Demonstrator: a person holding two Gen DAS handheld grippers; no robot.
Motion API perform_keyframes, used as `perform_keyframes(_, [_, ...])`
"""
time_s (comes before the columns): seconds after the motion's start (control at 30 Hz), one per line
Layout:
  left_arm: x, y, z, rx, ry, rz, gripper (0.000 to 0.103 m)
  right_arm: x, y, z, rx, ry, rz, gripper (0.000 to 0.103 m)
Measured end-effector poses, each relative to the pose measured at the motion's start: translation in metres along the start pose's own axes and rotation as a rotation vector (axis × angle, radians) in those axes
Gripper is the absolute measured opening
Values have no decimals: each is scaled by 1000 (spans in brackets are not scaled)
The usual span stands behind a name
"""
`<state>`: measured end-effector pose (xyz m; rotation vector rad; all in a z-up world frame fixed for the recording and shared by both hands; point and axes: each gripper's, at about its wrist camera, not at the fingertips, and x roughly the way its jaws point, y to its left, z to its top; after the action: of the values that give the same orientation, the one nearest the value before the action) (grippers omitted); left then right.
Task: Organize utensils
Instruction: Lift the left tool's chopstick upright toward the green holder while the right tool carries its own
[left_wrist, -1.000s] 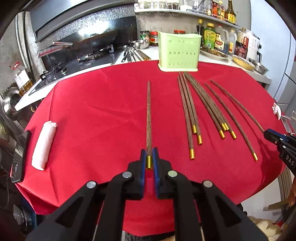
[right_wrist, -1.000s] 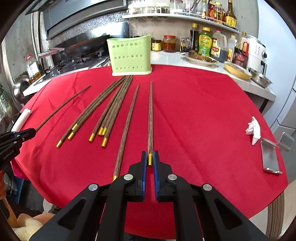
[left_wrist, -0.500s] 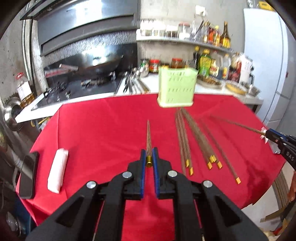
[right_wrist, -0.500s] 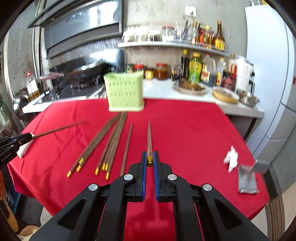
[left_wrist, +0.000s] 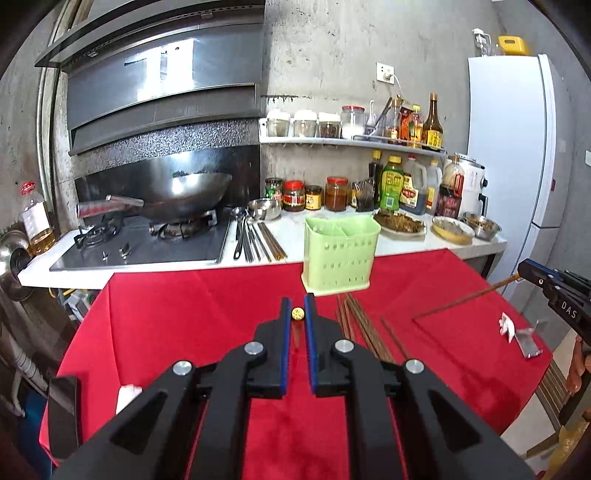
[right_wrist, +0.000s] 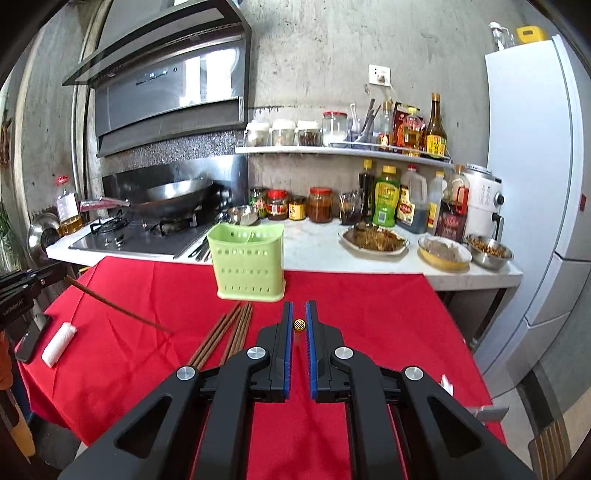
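Left gripper (left_wrist: 297, 314): raised above the red tablecloth (left_wrist: 207, 314), pointing forward and slightly down toward the far counter. Its blue-lined jaws are clamped on the gold-capped end of one chopstick (left_wrist: 297, 314); from the left wrist view only the round gold cap shows, end-on. From the right wrist view the same chopstick (right_wrist: 110, 304) slants down from the gripper at the far left, its thin tip near the cloth.

Right gripper (right_wrist: 299, 325): same pose, raised and angled slightly down. Its jaws are closed on the gold cap of a second chopstick (right_wrist: 299, 325), again seen end-on. In the left wrist view this second chopstick (left_wrist: 465, 299) slopes down to the left from the gripper at the right edge, tip close to the cloth.

Surroundings: a pale green plastic utensil holder (right_wrist: 247, 267) with rows of perforations and an inner divider stands upright at the far edge of the cloth, ahead of both grippers. The remaining wooden chopsticks (right_wrist: 229, 334) lie bundled on the cloth just near of the holder, between the two grippers. A rolled white cloth (right_wrist: 59, 343) lies at the left side of the table. Behind it: a white counter with a steel wok (left_wrist: 184, 194) on a gas hob, and jars and bottles.
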<state>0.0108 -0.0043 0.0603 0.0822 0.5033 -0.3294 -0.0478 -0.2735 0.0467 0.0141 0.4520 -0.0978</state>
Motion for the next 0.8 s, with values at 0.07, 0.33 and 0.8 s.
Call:
perform_keyframes(0.07, [8, 4, 12, -6, -1, -8, 7, 7, -2, 10, 1, -5, -7, 7])
perform_keyframes(0.33, [42, 11, 47, -20, -17, 8, 7, 42, -9, 47, -7, -18, -29, 8])
perform_keyframes(0.8, [53, 4, 35, 11, -63, 63, 8, 83, -2, 27, 3, 12, 17, 7])
